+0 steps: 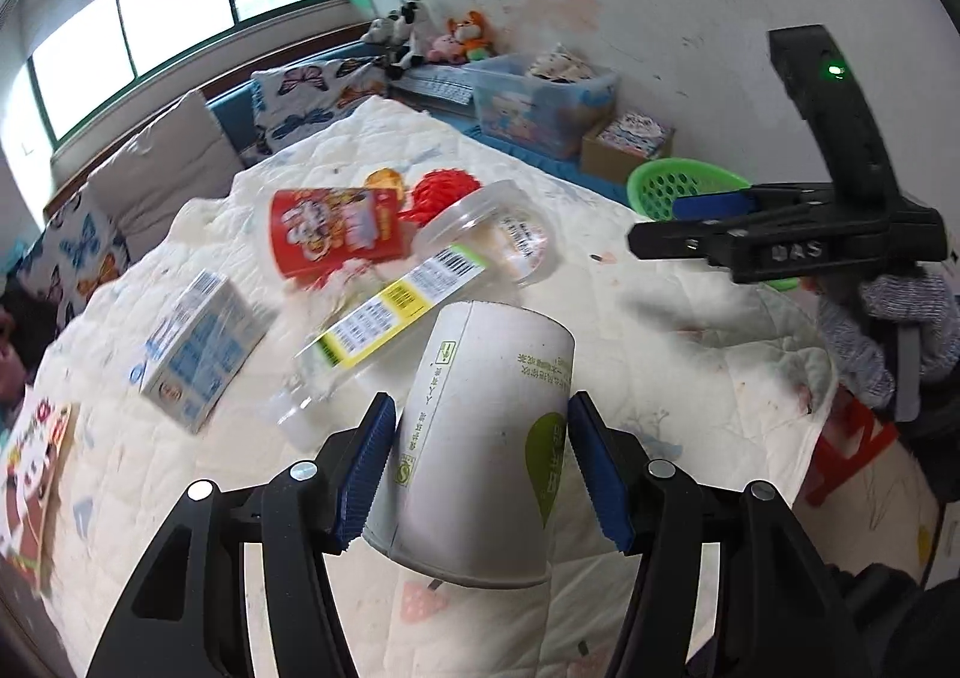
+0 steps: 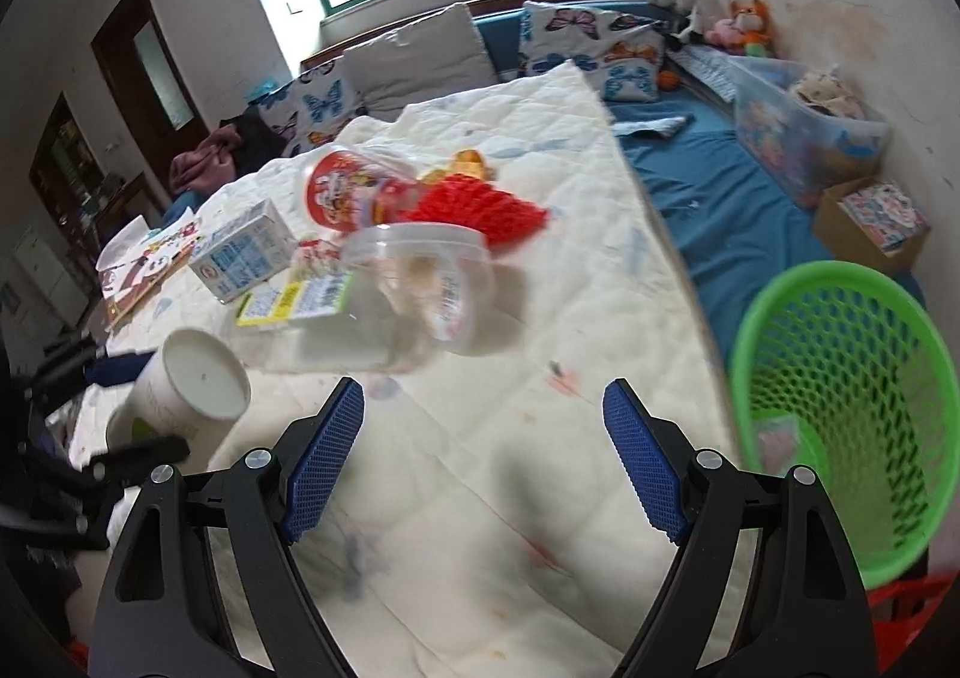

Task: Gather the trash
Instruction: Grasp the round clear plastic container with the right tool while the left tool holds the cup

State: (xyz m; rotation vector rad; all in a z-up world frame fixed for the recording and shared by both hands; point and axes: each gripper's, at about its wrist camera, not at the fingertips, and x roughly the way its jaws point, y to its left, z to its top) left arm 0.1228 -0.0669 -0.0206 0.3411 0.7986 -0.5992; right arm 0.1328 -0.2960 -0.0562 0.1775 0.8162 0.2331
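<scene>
White paper cup [image 1: 486,438] is pinched between the left gripper [image 1: 480,456] pads, long axis running away from the camera, flat base pointing toward the bottle [image 1: 384,318] on the quilt [image 2: 540,438]. Right gripper [image 2: 483,456] is spread wide, nothing in it, green basket [image 2: 840,408] just beside it.

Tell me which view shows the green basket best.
The right wrist view: the basket fills its right side, mesh wall and inside visible. The left wrist view shows only its rim, partly behind the right gripper.
</scene>
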